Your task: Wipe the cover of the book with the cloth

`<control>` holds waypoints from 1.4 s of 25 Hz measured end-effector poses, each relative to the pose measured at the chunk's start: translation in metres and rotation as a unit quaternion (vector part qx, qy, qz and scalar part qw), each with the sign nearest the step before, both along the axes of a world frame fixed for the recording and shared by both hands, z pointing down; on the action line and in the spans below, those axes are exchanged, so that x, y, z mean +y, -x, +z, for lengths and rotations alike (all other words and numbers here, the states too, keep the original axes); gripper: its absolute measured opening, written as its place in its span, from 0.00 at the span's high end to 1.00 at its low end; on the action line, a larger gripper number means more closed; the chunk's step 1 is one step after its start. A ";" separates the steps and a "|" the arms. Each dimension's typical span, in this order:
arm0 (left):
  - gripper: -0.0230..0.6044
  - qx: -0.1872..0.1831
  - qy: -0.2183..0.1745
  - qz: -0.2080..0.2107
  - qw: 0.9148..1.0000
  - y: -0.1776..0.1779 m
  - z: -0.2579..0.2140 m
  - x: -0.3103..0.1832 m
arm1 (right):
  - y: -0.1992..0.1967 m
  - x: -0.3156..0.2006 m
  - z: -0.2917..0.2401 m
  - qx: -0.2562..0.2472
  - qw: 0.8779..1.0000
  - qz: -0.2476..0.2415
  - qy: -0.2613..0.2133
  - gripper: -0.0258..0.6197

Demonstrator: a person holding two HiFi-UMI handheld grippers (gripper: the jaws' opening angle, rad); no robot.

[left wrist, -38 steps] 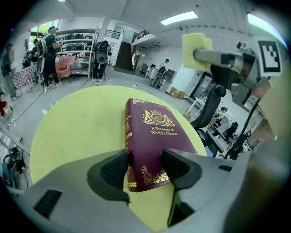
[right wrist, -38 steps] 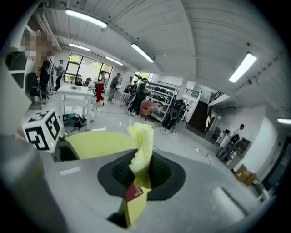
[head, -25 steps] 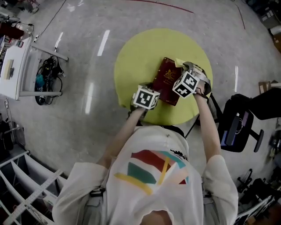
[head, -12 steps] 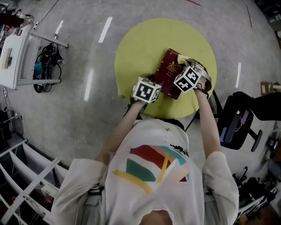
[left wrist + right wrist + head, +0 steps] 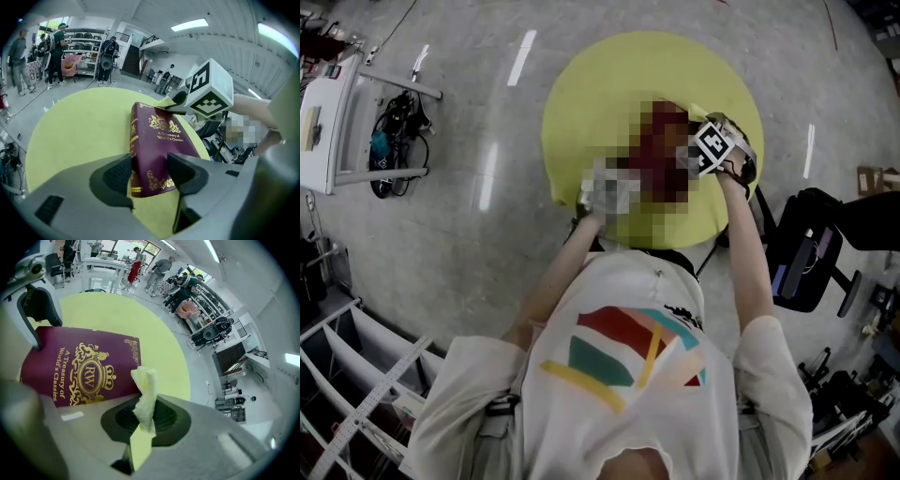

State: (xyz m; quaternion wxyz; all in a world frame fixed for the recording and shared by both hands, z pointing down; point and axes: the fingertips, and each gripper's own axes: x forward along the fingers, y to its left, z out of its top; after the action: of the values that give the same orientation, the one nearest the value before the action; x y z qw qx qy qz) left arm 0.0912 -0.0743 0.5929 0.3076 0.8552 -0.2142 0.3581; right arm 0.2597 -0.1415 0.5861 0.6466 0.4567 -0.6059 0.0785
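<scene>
A maroon book (image 5: 157,140) with gold print lies on the round yellow table (image 5: 600,94). My left gripper (image 5: 150,173) is shut on the book's near end, one pad against the spine and the other on the cover's edge. My right gripper (image 5: 143,416) is shut on a crumpled pale yellow cloth (image 5: 145,394), which sticks out over the corner of the book (image 5: 79,366). From the left gripper view, the right gripper (image 5: 208,89) sits at the book's far right end. In the head view a mosaic patch hides the book and left gripper; the right gripper (image 5: 712,145) shows beside it.
A black office chair (image 5: 811,253) stands just right of the table. A white cart (image 5: 328,122) with cables (image 5: 398,150) is at the far left, and a white rack (image 5: 356,375) at the lower left. People (image 5: 18,51) stand far off in the hall.
My right gripper with the cloth has slid a little toward the far right end of the book. The left gripper stays at the book's near end.
</scene>
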 end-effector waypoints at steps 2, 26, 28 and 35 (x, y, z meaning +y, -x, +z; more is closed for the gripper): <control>0.60 0.001 0.001 0.000 1.000 -0.001 0.000 0.002 | 0.002 0.004 -0.001 -0.011 1.000 -0.001 0.007 0.92; 0.60 0.013 0.004 -0.006 1.000 -0.003 0.001 0.001 | 0.077 0.098 0.004 -0.067 0.993 -0.063 0.077 0.91; 0.60 0.015 0.004 -0.006 1.000 -0.003 0.001 0.001 | 0.083 0.106 0.004 -0.075 0.992 -0.058 0.079 0.91; 0.60 0.018 0.004 -0.009 1.000 -0.002 0.001 0.001 | 0.101 0.128 0.004 -0.080 0.991 -0.060 0.088 0.91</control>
State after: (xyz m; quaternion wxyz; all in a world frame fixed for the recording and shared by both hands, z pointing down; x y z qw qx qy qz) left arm 0.0929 -0.0735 0.5935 0.3183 0.8582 -0.2152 0.3403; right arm 0.1588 -0.0132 0.5904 0.6374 0.3528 -0.6727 0.1293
